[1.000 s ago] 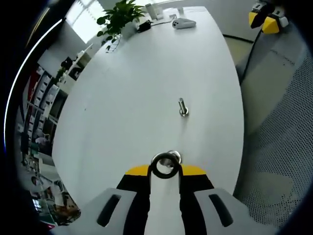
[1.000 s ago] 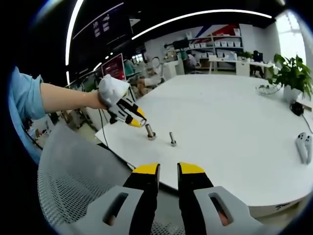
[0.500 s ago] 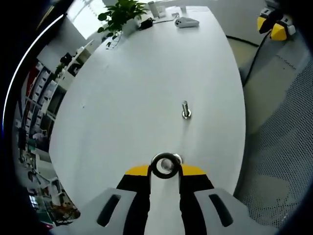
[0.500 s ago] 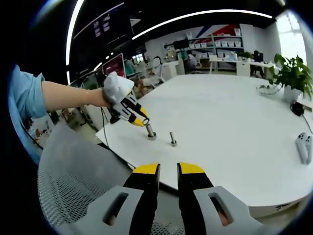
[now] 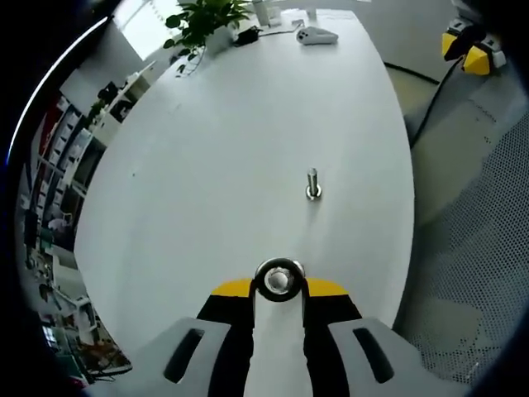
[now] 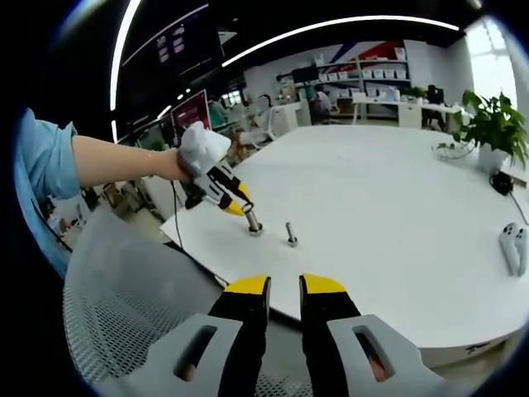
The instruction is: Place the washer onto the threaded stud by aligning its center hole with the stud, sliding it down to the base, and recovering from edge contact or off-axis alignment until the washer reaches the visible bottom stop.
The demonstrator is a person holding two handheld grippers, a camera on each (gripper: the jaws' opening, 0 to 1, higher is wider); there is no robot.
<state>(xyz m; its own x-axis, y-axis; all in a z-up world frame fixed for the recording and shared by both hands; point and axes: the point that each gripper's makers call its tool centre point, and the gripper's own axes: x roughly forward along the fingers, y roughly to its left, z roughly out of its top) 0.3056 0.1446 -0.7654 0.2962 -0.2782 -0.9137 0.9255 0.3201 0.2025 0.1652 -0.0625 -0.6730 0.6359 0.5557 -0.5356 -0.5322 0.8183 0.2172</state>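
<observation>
Item: washer (image 5: pixel 278 279), clamped in our left gripper (image 5: pixel 278 285), poised over the threaded stud (image 6: pixel 253 222) on the white table (image 5: pixel 240 149). A second stud (image 5: pixel 312 184) stood at one o'clock. Right gripper (image 6: pixel 283 286), jaws slightly apart, idle. Step: alignment. Next, we judged: centre the hole, then lower.

White table (image 6: pixel 397 215), office shelves (image 6: pixel 372 70), ceiling lights (image 6: pixel 331 26)
</observation>
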